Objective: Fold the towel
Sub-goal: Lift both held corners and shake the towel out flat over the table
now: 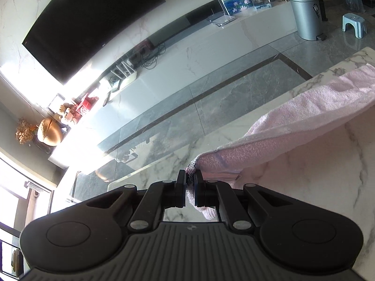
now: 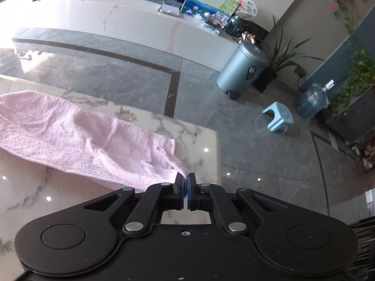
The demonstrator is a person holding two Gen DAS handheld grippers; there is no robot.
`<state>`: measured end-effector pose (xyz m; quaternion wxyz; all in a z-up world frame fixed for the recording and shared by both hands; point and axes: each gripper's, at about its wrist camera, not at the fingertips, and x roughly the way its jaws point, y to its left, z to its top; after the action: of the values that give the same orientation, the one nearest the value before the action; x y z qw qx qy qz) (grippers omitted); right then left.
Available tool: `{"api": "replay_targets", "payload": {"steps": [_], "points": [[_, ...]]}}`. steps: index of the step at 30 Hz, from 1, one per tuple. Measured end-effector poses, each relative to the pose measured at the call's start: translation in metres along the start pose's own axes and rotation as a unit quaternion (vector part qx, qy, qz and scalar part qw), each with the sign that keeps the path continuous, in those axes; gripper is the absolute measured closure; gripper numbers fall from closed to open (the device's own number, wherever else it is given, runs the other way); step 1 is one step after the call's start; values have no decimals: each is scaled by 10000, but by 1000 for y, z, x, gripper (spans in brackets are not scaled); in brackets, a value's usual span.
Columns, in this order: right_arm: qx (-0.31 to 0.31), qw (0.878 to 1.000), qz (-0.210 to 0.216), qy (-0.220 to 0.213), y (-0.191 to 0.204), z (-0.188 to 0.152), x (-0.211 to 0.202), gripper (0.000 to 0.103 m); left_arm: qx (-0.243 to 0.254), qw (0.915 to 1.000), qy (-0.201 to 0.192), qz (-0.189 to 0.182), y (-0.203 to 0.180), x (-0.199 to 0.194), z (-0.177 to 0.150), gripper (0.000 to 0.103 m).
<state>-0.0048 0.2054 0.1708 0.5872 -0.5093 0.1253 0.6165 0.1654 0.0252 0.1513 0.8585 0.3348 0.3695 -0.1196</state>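
Observation:
A pink towel (image 1: 304, 119) is stretched between my two grippers above a white marbled table (image 1: 316, 199). My left gripper (image 1: 190, 182) is shut on one corner of the towel, with a striped hem showing at its fingertips. In the right wrist view the towel (image 2: 70, 135) runs off to the left, partly resting on the table (image 2: 46, 199). My right gripper (image 2: 185, 182) is shut on the other corner, near the table's far right corner.
Beyond the table edge lies a grey tiled floor (image 2: 246, 140). A grey pedal bin (image 2: 241, 68), a blue stool (image 2: 279, 117), a water bottle (image 2: 311, 100) and plants stand on it. A low white TV bench (image 1: 211, 46) runs along the wall under a television (image 1: 89, 21).

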Motion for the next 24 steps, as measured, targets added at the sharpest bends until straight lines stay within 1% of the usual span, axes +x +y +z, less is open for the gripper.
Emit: {"api": "replay_targets", "payload": {"steps": [5,8,11,15,22,24], "points": [[-212,9991,110,347,18,-45,13,102,352,9987,205,-322,-21,0,-38,98],[-314,9979,163,552,26,-72,19,102,514,9972,330,-441,-32,2,-57,98],[-289,9967,246,714,28,-95,26,102,633,9958,406,-517,-39,2,-72,98],[-287,9945,370,935,33,-125,31,102,618,9947,499,-660,-53,-3,-90,98],[-393,9901,523,1242,46,-156,35,102,545,9915,698,-949,-60,-2,-115,98],[-417,9885,567,1336,50,-164,38,102,592,9900,769,-1024,-62,1,-121,98]]}}
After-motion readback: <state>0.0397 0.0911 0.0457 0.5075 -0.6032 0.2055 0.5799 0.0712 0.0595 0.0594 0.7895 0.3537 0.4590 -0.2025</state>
